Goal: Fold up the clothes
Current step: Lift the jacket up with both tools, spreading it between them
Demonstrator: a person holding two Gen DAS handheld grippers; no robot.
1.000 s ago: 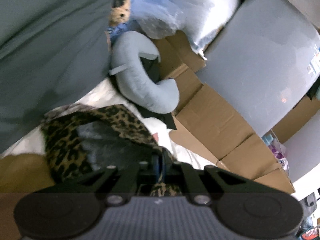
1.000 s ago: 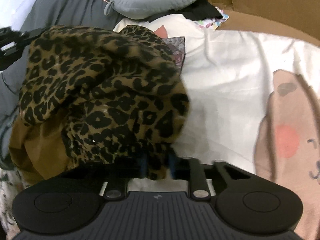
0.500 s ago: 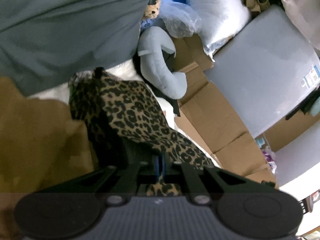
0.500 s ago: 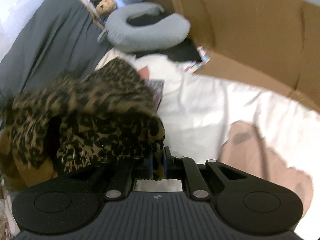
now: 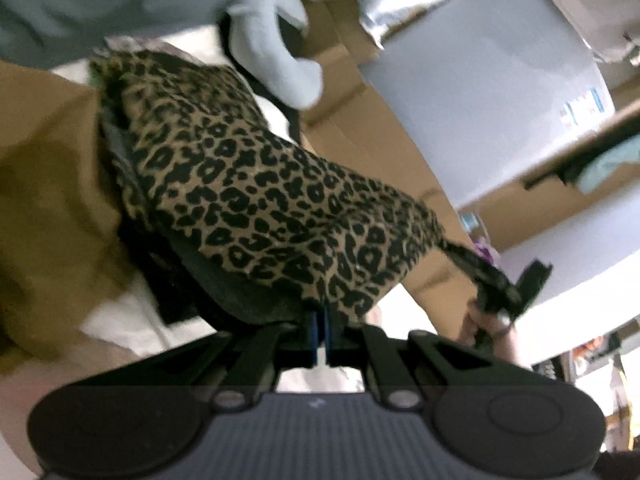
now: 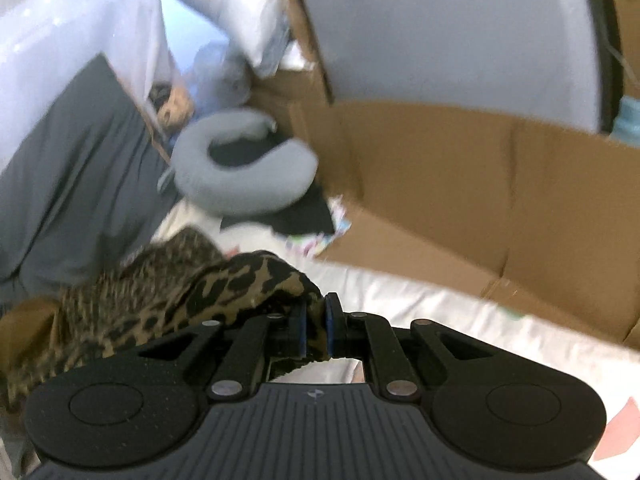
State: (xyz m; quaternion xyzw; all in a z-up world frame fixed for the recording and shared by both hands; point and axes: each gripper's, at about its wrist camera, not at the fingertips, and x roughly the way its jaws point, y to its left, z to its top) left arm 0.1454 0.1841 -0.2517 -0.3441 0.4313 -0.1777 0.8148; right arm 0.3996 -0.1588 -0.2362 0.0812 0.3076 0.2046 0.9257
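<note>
The left tool (image 5: 320, 326) has its fingers pinched together on an edge of the leopard-print garment (image 5: 256, 184), which spreads up and away ahead of it and runs off to its right to the right tool (image 5: 504, 300), seen small there. The right tool (image 6: 316, 330) is likewise clamped on a bunched fold of the same garment (image 6: 224, 284), which trails to its left over the white bed sheet (image 6: 420, 300). Farther ahead of it lie a grey neck pillow (image 6: 240, 176) and brown cardboard (image 6: 460, 184).
</note>
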